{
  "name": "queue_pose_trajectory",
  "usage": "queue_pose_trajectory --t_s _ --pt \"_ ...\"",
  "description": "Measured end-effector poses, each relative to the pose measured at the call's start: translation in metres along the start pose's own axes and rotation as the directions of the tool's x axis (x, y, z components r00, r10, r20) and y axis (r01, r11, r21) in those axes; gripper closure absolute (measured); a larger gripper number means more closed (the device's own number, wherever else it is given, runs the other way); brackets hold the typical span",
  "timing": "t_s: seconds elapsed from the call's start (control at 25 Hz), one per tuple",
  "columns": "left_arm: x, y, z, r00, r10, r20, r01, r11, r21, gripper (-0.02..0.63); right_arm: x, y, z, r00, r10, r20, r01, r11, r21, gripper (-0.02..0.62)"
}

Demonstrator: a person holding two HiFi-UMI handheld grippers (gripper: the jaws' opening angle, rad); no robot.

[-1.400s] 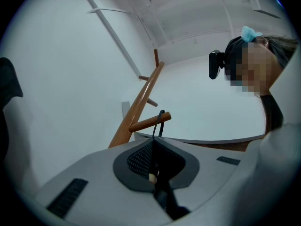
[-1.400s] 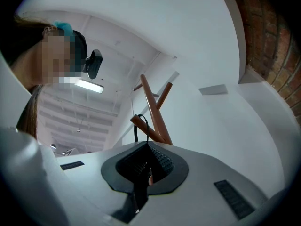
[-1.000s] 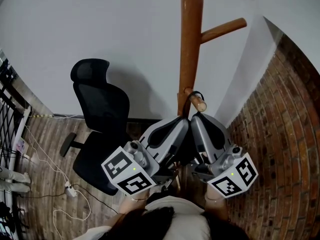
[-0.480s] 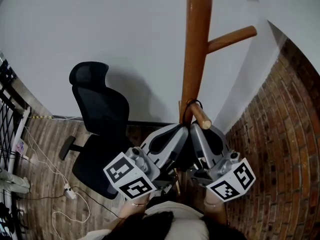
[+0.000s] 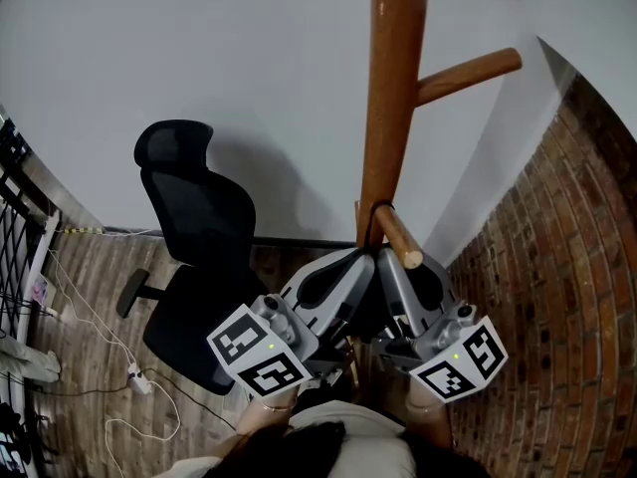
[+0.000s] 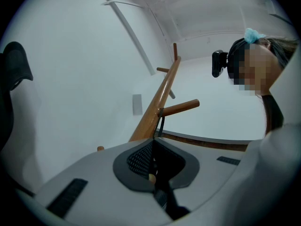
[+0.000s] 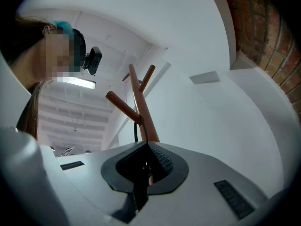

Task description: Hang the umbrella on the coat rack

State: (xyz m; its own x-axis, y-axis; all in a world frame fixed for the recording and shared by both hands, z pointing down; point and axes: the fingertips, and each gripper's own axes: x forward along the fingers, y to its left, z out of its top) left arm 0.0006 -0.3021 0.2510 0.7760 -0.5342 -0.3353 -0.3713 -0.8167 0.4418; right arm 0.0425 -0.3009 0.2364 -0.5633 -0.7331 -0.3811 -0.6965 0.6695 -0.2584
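- The coat rack (image 5: pixel 386 108), a round wooden pole, stood by the white wall (image 5: pixel 199 48), close to where the brick wall (image 5: pixel 557 297) began.
- An upper peg (image 5: pixel 468 73) slanted off to the right, and a lower peg (image 5: pixel 400 237) stuck out towards the camera.
- A black strap loop (image 5: pixel 375 217) lay around the lower peg, right against the pole, and ran down to the grippers.
- The left gripper (image 5: pixel 360 257) and the right gripper (image 5: pixel 390 257) sat side by side just under that peg, noses up and nearly touching each other.
- In the left gripper view the jaws were closed at their tips on the dark umbrella (image 6: pixel 167 199), which filled the gap between the pads. The strap rose from the tips to the peg.
- In the right gripper view the jaws were likewise clamped together on a dark part of the umbrella, with the strap leading up to the peg.
- In the head view the grippers hid the rest of the umbrella, so its shape could not be told.
- A black office chair (image 5: pixel 194 237) stood to the left on the plank floor (image 5: pixel 90 297), well apart from the rack.
- White cables (image 5: pixel 75 302) and a power strip (image 5: pixel 139 378) lay on the floor beside the chair.
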Motion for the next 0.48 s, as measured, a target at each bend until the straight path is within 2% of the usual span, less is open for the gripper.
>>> queue_pose_trajectory --t_s 0.48 --pt "-0.0004 -0.001 -0.0024 1.0 0.009 0.013 -0.009 1.0 0.028 0.594 -0.0003 0.0013 -0.0005 1.0 0.011 0.008 -0.01 1.0 -0.027 0.558"
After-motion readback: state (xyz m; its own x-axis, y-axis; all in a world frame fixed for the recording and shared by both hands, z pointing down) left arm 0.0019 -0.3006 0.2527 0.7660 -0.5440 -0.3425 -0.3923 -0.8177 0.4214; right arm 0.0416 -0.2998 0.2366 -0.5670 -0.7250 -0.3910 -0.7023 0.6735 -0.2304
